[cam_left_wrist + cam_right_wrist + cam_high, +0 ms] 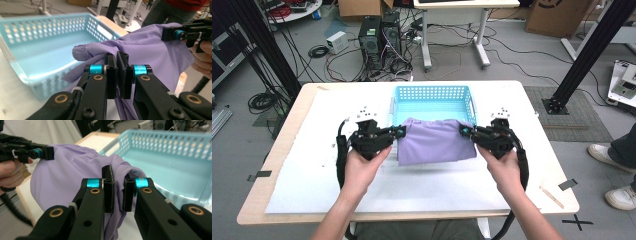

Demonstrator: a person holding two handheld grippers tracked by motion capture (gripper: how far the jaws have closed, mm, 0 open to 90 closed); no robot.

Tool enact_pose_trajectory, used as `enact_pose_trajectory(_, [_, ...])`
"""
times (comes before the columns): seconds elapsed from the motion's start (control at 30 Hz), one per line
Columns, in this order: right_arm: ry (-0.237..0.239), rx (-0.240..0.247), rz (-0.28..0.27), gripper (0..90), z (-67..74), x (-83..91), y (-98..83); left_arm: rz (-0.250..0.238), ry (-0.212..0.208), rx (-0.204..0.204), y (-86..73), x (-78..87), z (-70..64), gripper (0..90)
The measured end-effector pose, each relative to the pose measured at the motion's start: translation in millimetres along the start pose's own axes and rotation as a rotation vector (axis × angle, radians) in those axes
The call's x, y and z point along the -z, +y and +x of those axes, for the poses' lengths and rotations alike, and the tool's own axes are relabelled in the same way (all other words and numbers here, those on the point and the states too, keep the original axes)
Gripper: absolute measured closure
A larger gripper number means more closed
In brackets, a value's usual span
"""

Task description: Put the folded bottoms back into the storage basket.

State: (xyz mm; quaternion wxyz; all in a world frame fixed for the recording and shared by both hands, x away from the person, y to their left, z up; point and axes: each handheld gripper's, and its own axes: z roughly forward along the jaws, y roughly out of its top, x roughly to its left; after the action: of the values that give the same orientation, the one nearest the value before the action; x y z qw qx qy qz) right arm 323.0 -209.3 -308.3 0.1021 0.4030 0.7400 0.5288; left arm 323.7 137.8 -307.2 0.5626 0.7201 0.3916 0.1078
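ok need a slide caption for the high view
Two hand-held tools, left and right, hold a folded purple cloth stretched between them at the near edge of a blue basket.

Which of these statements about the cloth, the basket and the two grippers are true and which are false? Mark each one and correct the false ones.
1. Both grippers grip the purple cloth. True: the left gripper and the right gripper each pinch an edge.
2. The cloth lies flat inside the basket. False: it hangs between the grippers at the near rim of the basket.
3. The basket is blue with holes in its walls. True.
4. The basket holds folded towels. False: its floor is bare.
5. The left gripper's jaws stand wide open. False: they are shut on the cloth.
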Motion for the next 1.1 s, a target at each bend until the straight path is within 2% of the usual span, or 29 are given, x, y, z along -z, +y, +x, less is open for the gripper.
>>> enact_pose_trajectory(0.17, [-0.065, 0.037, -0.032, 84.5, -7.8, -13.3, 37.0, -0.036, 0.033, -0.028, 28.7, -12.7, 13.9, 86.2])
enact_pose_trajectory(0.3, [-0.117, 0.060, -0.022, 84.5, -22.5, -34.8, 61.2, -0.040, 0.074, -0.043, 45.5, -33.0, 32.0, 86.2])
enact_pose_trajectory(0.47, [-0.151, 0.060, -0.024, 84.4, -46.0, -64.6, 75.3, -0.022, 0.159, -0.082, 56.0, -66.2, 56.3, 86.2])
enact_pose_trajectory(0.53, [-0.172, 0.061, -0.016, 84.3, -55.1, -78.2, 77.5, -0.027, 0.174, -0.084, 57.2, -78.8, 65.6, 86.1])
enact_pose_trajectory(0.6, [-0.197, 0.065, -0.004, 84.0, -63.4, -91.8, 76.6, -0.007, 0.200, -0.080, 55.1, -93.3, 75.4, 86.1])
enact_pose_trajectory(0.63, [-0.217, 0.067, 0.010, 82.0, -67.5, -99.3, 74.9, 0.011, 0.208, -0.076, 52.1, -101.0, 81.2, 86.0])
enact_pose_trajectory(0.67, [-0.256, 0.072, 0.028, 73.6, -71.5, -107.3, 72.3, 0.035, 0.225, -0.070, 48.3, -108.6, 86.7, 85.1])
enact_pose_trajectory(0.7, [-0.311, 0.069, 0.049, 62.5, -75.3, -115.8, 68.7, 0.053, 0.259, -0.058, 44.0, -115.1, 91.4, 80.9])
enact_pose_trajectory(0.73, [-0.350, 0.052, 0.080, 61.0, -79.3, -123.0, 64.8, 0.063, 0.263, -0.054, 40.0, -118.7, 95.9, 76.9])
enact_pose_trajectory(0.77, [-0.364, 0.043, 0.110, 58.9, -83.3, -128.2, 60.5, 0.061, 0.270, -0.062, 36.2, -120.3, 98.2, 72.9])
enact_pose_trajectory(0.83, [-0.378, 0.025, 0.129, 50.1, -87.1, -131.1, 53.9, 0.065, 0.289, -0.077, 30.3, -119.4, 99.8, 58.8])
enact_pose_trajectory(0.9, [-0.351, -0.011, 0.118, 46.5, -88.9, -125.7, 46.4, 0.069, 0.291, -0.084, 26.4, -116.2, 99.3, 54.2])
enact_pose_trajectory(1.0, [-0.331, 0.006, 0.105, 43.8, -85.7, -113.2, 38.2, 0.040, 0.285, -0.079, 21.5, -104.3, 95.3, 48.2])
enact_pose_trajectory(1.1, [-0.290, 0.010, 0.065, 40.0, -82.2, -95.4, 30.0, -0.003, 0.270, -0.110, 17.2, -88.8, 86.1, 43.9])
